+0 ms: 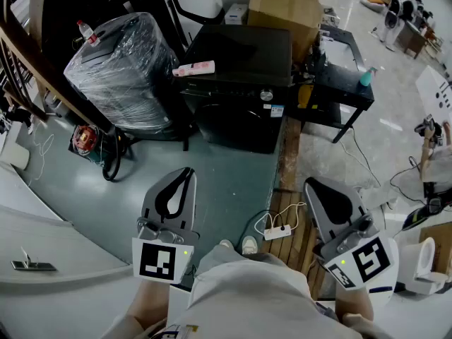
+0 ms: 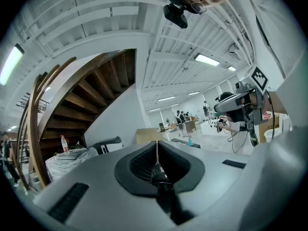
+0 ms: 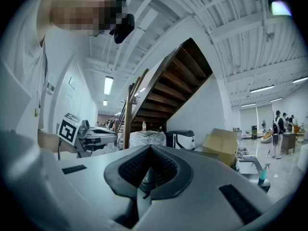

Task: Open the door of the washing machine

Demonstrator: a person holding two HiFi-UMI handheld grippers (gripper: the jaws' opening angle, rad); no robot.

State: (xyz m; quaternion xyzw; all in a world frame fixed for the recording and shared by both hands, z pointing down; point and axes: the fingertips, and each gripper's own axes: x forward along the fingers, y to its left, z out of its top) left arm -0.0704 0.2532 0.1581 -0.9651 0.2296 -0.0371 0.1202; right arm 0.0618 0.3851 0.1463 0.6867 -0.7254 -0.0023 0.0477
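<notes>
The black washing machine point(image 1: 244, 83) stands on the floor ahead of me in the head view, its front door point(image 1: 236, 122) closed and facing me. A pink and white packet point(image 1: 194, 68) lies on its top. My left gripper point(image 1: 185, 171) is held level well short of the machine, jaws together with nothing between them. My right gripper point(image 1: 309, 183) is beside it to the right, also shut and empty. In the left gripper view the left gripper point(image 2: 157, 146) shows its pads meeting; the right gripper view shows the same for the right gripper point(image 3: 150, 148). The machine is hidden behind the jaws in both gripper views.
A plastic-wrapped appliance point(image 1: 123, 69) stands left of the washer. A cardboard box point(image 1: 282, 2) sits behind it. To the right is a black table point(image 1: 342, 83) with a teal bottle point(image 1: 366, 76). A power strip point(image 1: 277, 232) lies near my feet. A wooden stair rail point(image 1: 28, 62) runs along the left.
</notes>
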